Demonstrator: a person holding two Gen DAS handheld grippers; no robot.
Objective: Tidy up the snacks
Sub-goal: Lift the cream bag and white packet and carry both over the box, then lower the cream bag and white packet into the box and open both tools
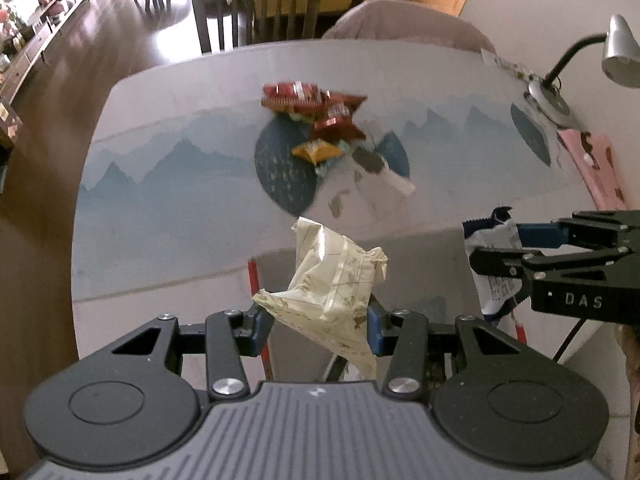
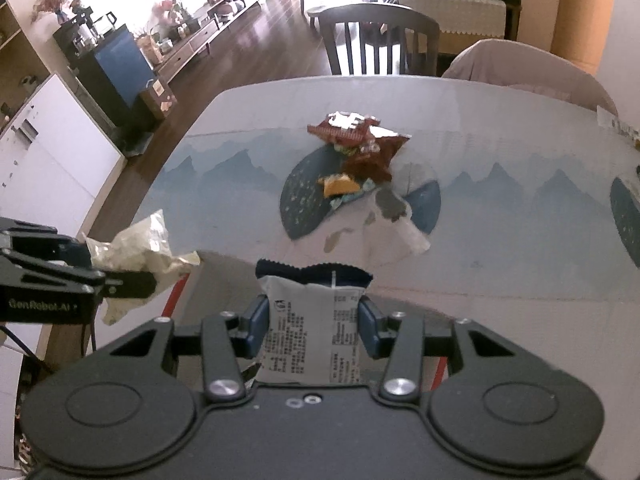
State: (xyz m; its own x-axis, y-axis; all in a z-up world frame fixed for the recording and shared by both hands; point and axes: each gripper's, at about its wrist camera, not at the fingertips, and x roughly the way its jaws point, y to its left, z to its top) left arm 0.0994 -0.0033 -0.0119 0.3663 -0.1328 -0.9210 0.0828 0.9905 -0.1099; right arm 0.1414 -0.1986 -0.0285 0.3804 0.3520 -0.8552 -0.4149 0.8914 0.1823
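left gripper (image 1: 320,320) grasping crinkled cream packet (image 1: 336,276) | right gripper (image 2: 314,326) grasping flat grey sachet (image 2: 308,320)

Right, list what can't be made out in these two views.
- Snack pile, left wrist view: motion blur, labels unreadable.
- Cream packet: lower end hidden behind the left gripper.
- White packet, right wrist view: bottom hidden by the right gripper; print too small.
- Desk lamp: shade cut by edge.

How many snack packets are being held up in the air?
2. A cream packet sits in the left gripper, and a white-and-blue packet in the right gripper. More snacks lie piled on the table.
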